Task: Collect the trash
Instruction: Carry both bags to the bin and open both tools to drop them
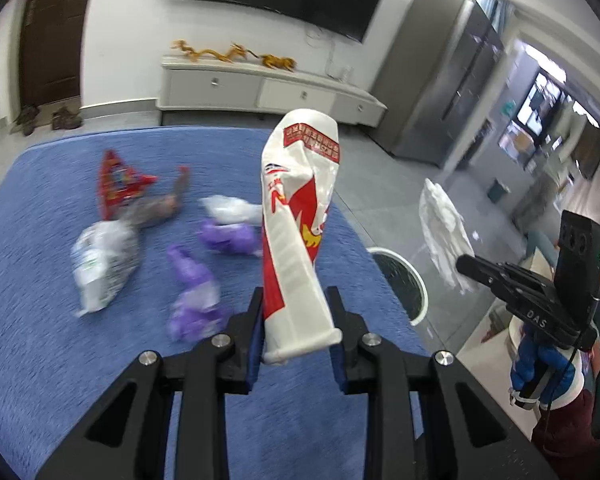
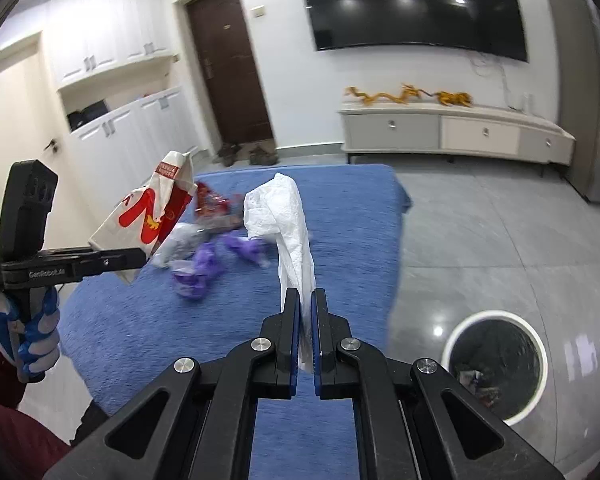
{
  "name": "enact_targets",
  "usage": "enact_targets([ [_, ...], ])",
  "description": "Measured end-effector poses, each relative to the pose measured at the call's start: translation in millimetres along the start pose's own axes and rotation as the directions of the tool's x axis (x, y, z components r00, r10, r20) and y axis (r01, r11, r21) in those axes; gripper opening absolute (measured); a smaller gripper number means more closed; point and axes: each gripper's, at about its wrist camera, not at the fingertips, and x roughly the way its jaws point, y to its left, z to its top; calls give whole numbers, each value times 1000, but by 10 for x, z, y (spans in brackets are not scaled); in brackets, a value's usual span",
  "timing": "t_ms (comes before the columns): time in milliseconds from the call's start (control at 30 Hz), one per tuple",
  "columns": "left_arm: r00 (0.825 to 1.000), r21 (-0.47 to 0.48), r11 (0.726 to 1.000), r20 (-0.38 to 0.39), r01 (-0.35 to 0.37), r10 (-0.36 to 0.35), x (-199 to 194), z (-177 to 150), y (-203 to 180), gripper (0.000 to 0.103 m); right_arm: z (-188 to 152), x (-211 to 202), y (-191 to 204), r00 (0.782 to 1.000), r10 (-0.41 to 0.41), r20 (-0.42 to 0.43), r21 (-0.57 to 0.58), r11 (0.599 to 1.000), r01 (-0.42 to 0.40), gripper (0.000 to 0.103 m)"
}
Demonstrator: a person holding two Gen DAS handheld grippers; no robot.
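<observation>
My left gripper (image 1: 296,300) is shut on a white and red snack wrapper (image 1: 296,216) and holds it up above the blue rug (image 1: 40,320). The wrapper also shows in the right wrist view (image 2: 152,216), held in the left gripper (image 2: 140,258). My right gripper (image 2: 305,300) is shut on a crumpled white tissue (image 2: 288,220), which shows in the left wrist view (image 1: 444,232) held in the right gripper (image 1: 466,266). A white-rimmed trash bin (image 2: 496,364) with some trash in it stands on the floor to the right of the rug; it also shows in the left wrist view (image 1: 404,280).
Several pieces of trash lie on the rug: a red wrapper (image 1: 116,184), a clear plastic bag (image 1: 100,264), purple gloves (image 1: 196,296) and a white crumpled bag (image 1: 232,210). A low white cabinet (image 2: 452,132) stands against the far wall. Grey tile floor (image 2: 480,232) lies right of the rug.
</observation>
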Motion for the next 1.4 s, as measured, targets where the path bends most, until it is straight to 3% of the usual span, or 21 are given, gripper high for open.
enact_targets([
  [300, 990, 154, 986, -136, 58, -37, 915, 243, -864, 26, -225, 6, -937, 993, -115, 3, 177, 978, 112, 5],
  [500, 968, 243, 964, -244, 111, -50, 1593, 315, -1468, 26, -352, -3, -1624, 980, -197, -13, 292, 937, 192, 5],
  [733, 943, 330, 932, -330, 150, -35, 2288, 411, -2018, 26, -431, 119, -2214, 964, -259, -55, 347, 901, 262, 5],
  [967, 924, 313, 931, -378, 187, -58, 2828, 522, -2315, 32, -521, 344, -2595, 954, -280, -102, 384, 874, 298, 6],
  [1033, 929, 313, 930, -363, 193, -71, 2928, 557, -2377, 36, -556, 403, -2679, 954, -278, -112, 395, 869, 300, 10],
  [1100, 934, 314, 930, -351, 191, -73, 3009, 593, -2417, 48, -578, 459, -2745, 949, -289, -123, 402, 860, 314, 10],
  [1133, 933, 300, 933, -348, 198, -86, 3044, 614, -2423, 55, -599, 480, -2773, 946, -297, -130, 405, 855, 324, 13],
  [1200, 932, 281, 937, -347, 206, -101, 3075, 643, -2436, 57, -644, 488, -2803, 943, -303, -137, 414, 847, 333, 30],
  [1400, 933, 261, 945, -348, 195, -97, 3041, 657, -2319, 57, -715, 474, -2814, 936, -317, -154, 409, 842, 352, 34],
])
